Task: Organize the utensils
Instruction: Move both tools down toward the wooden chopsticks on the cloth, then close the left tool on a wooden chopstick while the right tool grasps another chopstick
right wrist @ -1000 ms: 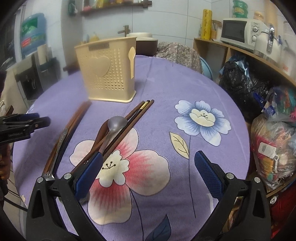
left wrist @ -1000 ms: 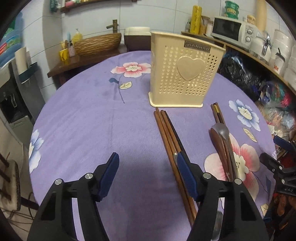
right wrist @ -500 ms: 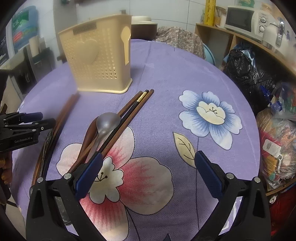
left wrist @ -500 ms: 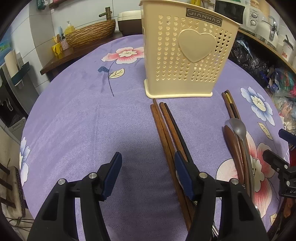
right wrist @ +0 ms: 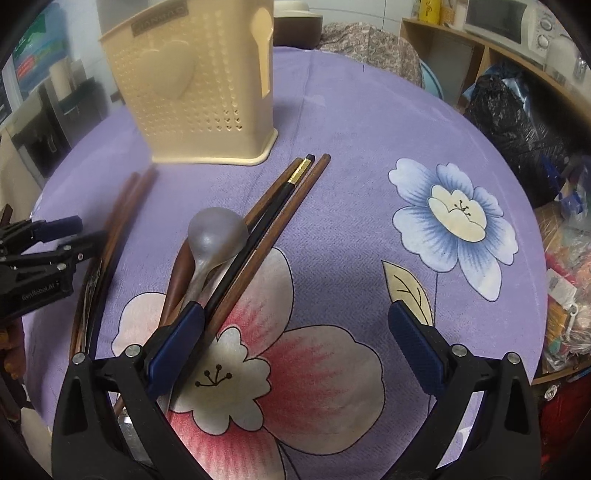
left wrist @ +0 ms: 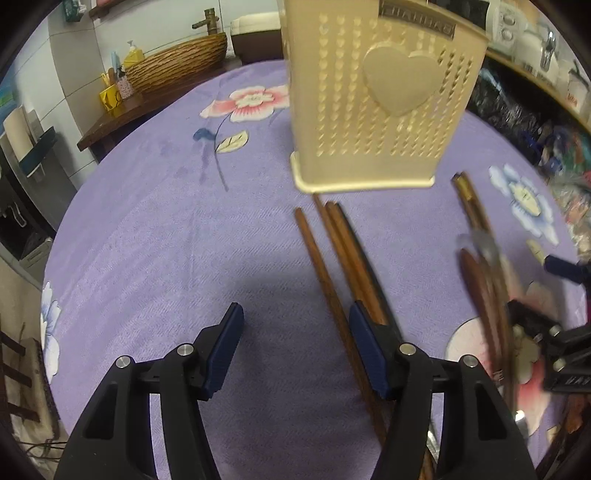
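A cream perforated utensil holder (left wrist: 380, 99) with a heart on its front stands on the purple flowered tablecloth (left wrist: 166, 229); it also shows in the right wrist view (right wrist: 199, 85). In front of it lie brown wooden chopsticks (left wrist: 332, 258). My left gripper (left wrist: 295, 325) is open and empty just above the cloth, its right finger over those chopsticks. A metal spoon (right wrist: 216, 240), a brown wooden spoon (right wrist: 177, 280) and more chopsticks (right wrist: 273, 210) lie to the right. My right gripper (right wrist: 295, 328) is open and empty, its left finger over that pile.
A woven basket (left wrist: 177, 66) and small bottles stand on a wooden counter beyond the table. Shelves with a microwave (right wrist: 506, 18) and bags (right wrist: 517, 122) line the right side. The round table's edge curves near both grippers.
Both grippers have moved forward and lower toward the holder and the utensils. Both stay open. The utensils have not moved.
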### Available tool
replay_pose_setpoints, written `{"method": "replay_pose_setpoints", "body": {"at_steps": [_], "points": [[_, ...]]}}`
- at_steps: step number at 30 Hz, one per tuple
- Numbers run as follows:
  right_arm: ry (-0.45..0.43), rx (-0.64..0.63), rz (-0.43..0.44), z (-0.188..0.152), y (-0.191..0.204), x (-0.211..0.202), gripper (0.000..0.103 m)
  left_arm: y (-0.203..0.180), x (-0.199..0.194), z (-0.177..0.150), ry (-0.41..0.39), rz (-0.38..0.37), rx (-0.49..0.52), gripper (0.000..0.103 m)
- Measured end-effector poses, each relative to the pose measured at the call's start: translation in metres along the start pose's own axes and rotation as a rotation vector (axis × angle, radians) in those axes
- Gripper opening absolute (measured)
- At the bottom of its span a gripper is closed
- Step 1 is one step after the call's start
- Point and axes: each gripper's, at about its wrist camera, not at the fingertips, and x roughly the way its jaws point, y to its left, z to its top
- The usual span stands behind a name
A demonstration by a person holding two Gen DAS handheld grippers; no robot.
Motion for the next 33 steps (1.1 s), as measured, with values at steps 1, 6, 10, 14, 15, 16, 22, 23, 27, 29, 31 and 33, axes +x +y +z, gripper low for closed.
{"method": "replay_pose_setpoints", "body": {"at_steps": [1,6,10,14,15,16,22,23,27,29,31,33], "points": [[0.007,-0.002,0.005,0.0,-0.002,0.0,0.098,0.003,0.0,-0.001,-0.002,-0.001,0.001,0.061],[0.027,0.021,-0.064,-0.002,-0.034,-0.003,0.098,0.025,-0.001,-0.006,0.006,0.008,-0.025,0.061],[0.016,0.113,0.004,-0.004,-0.055,-0.005,0.098,0.035,0.002,-0.004,0.004,0.014,-0.049,0.06],[-0.029,0.127,0.03,0.0,-0.048,-0.01,0.098,0.033,0.005,-0.001,-0.002,0.017,-0.054,0.059],[-0.035,0.118,0.025,0.003,-0.044,-0.009,0.098,0.034,0.006,0.0,-0.005,0.018,-0.058,0.059],[-0.037,0.117,0.022,0.005,-0.042,-0.009,0.098,0.035,0.007,0.001,-0.009,0.021,-0.063,0.057],[-0.054,0.122,0.022,0.015,-0.038,-0.007,0.098,0.045,0.015,0.015,-0.01,0.022,-0.104,0.036],[-0.06,0.121,0.021,0.014,-0.037,-0.009,0.098,0.045,0.016,0.017,-0.008,0.021,-0.112,0.029],[-0.069,0.124,0.021,0.015,-0.035,-0.011,0.098,0.042,0.023,0.029,0.004,0.01,-0.115,0.016],[-0.07,0.132,0.029,0.016,-0.037,-0.011,0.098,0.034,0.025,0.033,0.007,0.001,-0.1,0.013],[-0.07,0.151,0.041,0.022,-0.041,-0.009,0.094,0.024,0.025,0.033,0.002,0.004,-0.067,0.012],[-0.064,0.166,0.045,0.031,-0.042,-0.004,0.088,0.019,0.025,0.032,-0.001,0.008,-0.052,0.012]]}}
